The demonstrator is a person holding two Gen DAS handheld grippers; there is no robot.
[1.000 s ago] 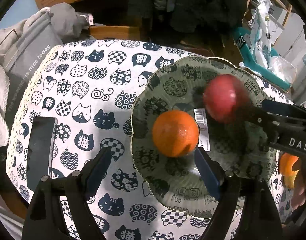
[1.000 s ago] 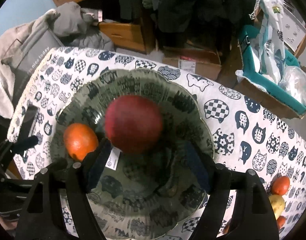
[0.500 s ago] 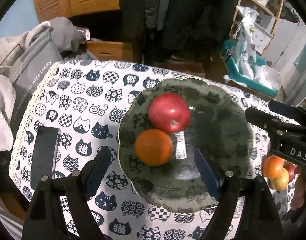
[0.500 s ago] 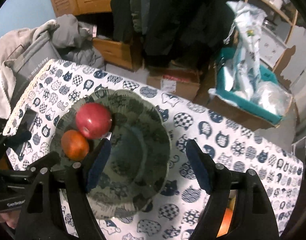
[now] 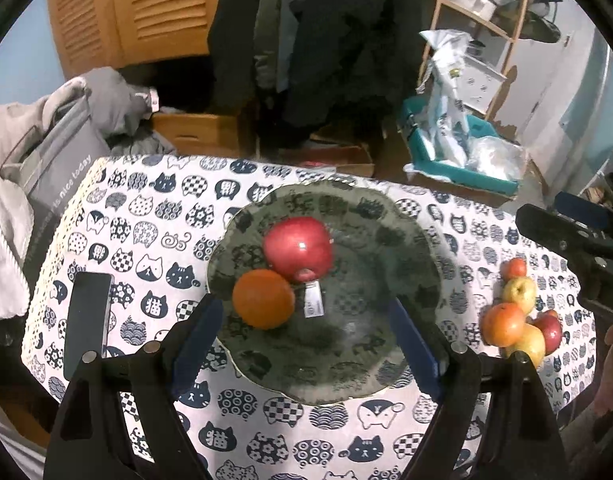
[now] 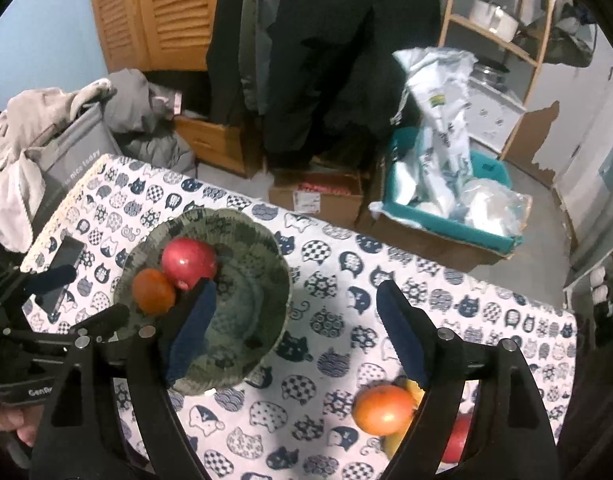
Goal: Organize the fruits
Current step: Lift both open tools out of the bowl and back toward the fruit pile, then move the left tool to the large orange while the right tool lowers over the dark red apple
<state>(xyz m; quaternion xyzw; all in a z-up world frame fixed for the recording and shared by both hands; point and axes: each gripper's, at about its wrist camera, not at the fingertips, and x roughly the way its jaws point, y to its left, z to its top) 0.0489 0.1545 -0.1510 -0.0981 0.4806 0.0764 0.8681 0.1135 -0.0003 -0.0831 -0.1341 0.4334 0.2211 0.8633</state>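
Note:
A dark patterned plate (image 5: 422,248) sits mid-table on the cat-print cloth. In it a red apple (image 5: 298,250) rests against an orange (image 5: 263,298), beside a white sticker. My left gripper (image 5: 302,312) hovers above the plate's near side, open and empty. My right gripper (image 6: 296,292) hangs over the cloth to the right of the plate (image 6: 266,248); its jaws are opening with nothing between them. The right wrist view shows the apple (image 6: 188,258) and orange (image 6: 152,292) to its left. A pile of several loose fruits (image 5: 514,320) (image 6: 382,404) lies at the table's right.
A dark phone (image 5: 86,320) lies near the table's left edge. A grey bag and clothes (image 5: 54,168) are heaped off the left corner. Cardboard boxes (image 6: 318,196) and a teal bin (image 6: 446,220) stand on the floor past the far edge.
The red apple left the right gripper and now lies in the plate beside the orange. Both grippers rose and drew back from the plate. The fruit pile came into view.

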